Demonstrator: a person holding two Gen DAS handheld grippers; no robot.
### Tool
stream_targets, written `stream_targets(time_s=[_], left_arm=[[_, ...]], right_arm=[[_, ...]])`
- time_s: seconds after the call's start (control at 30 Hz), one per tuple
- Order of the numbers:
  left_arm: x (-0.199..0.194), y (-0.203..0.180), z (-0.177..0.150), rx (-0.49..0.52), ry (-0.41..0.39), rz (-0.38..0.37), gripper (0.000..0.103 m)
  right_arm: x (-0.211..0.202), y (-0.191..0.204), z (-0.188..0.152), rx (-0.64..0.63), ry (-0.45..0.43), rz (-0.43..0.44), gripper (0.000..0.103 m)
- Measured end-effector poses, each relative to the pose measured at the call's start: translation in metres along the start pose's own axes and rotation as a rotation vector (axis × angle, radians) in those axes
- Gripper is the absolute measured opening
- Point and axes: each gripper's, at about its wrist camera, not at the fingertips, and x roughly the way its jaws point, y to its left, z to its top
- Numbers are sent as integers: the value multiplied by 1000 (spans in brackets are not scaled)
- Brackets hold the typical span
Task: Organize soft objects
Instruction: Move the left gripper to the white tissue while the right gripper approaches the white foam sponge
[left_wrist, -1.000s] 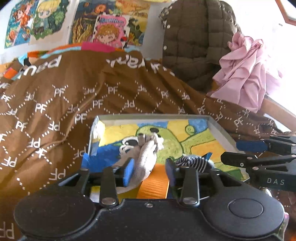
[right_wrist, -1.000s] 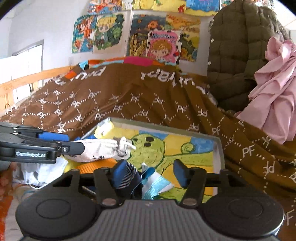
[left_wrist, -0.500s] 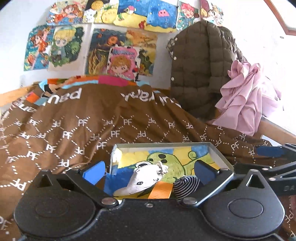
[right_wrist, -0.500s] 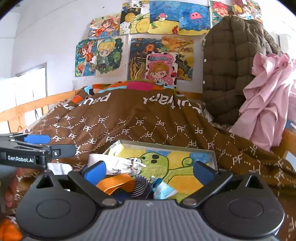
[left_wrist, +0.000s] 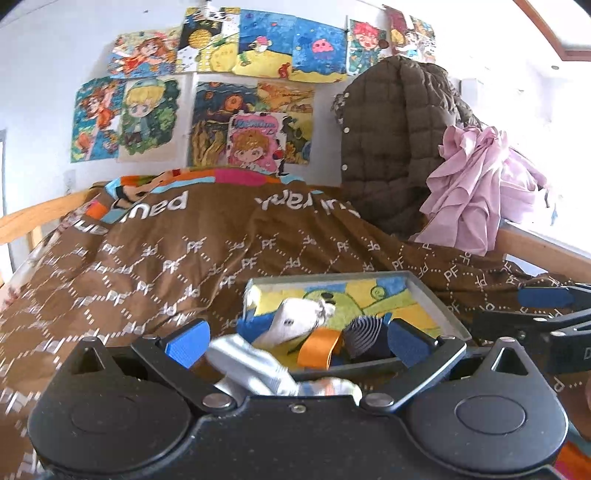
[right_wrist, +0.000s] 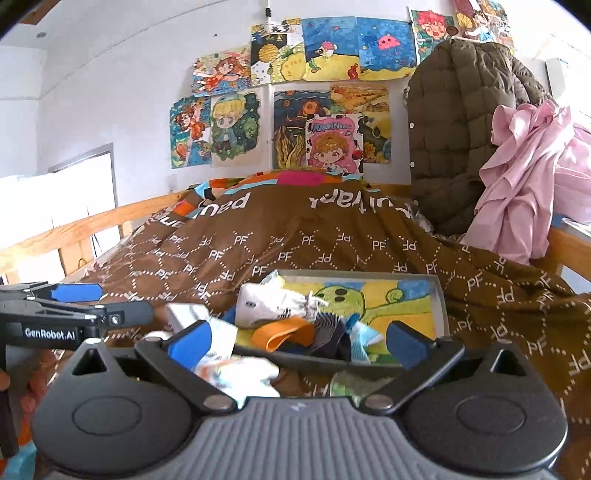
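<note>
A shallow grey box (left_wrist: 434, 295) with a painted green-and-yellow lining lies on the brown quilt. In it lie a white sock (left_wrist: 295, 321), an orange sock (left_wrist: 319, 347) and a dark striped sock (left_wrist: 364, 332). My left gripper (left_wrist: 297, 343) stands open in front of the box, nothing between its blue pads. The right wrist view shows the same box (right_wrist: 441, 302), white sock (right_wrist: 273, 304), orange sock (right_wrist: 284, 332), striped sock (right_wrist: 328, 328) and a light blue sock (right_wrist: 364, 336). My right gripper (right_wrist: 297, 343) is open and empty too. Loose pale socks (right_wrist: 229, 369) lie outside the box's near edge.
The brown quilt (left_wrist: 166, 266) printed with PF covers the bed. A brown quilted jacket (left_wrist: 399, 140) and pink cloth (left_wrist: 472, 184) hang at the back right. A wooden bed rail (right_wrist: 74, 232) runs along the left. The left gripper (right_wrist: 107, 302) shows at the right wrist view's left edge.
Both grippers opened and let go: the left dropped the white sock, the right the striped sock, into the box. Both drew back and rose, so the box looks smaller.
</note>
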Motion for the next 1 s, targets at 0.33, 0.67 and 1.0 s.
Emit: stream_targets(time_s=[0.33, 0.67, 1.0], left_arm=[[-45, 5, -47, -51, 95, 37, 102], [-51, 6, -85, -17, 235, 18, 102], [-48, 5, -103, 31, 320, 16, 102]], right_arm=[[-32, 26, -49, -34, 43, 15, 103], [-23, 47, -78, -114, 141, 128, 103], [-12, 51, -93, -125, 206, 197, 103]])
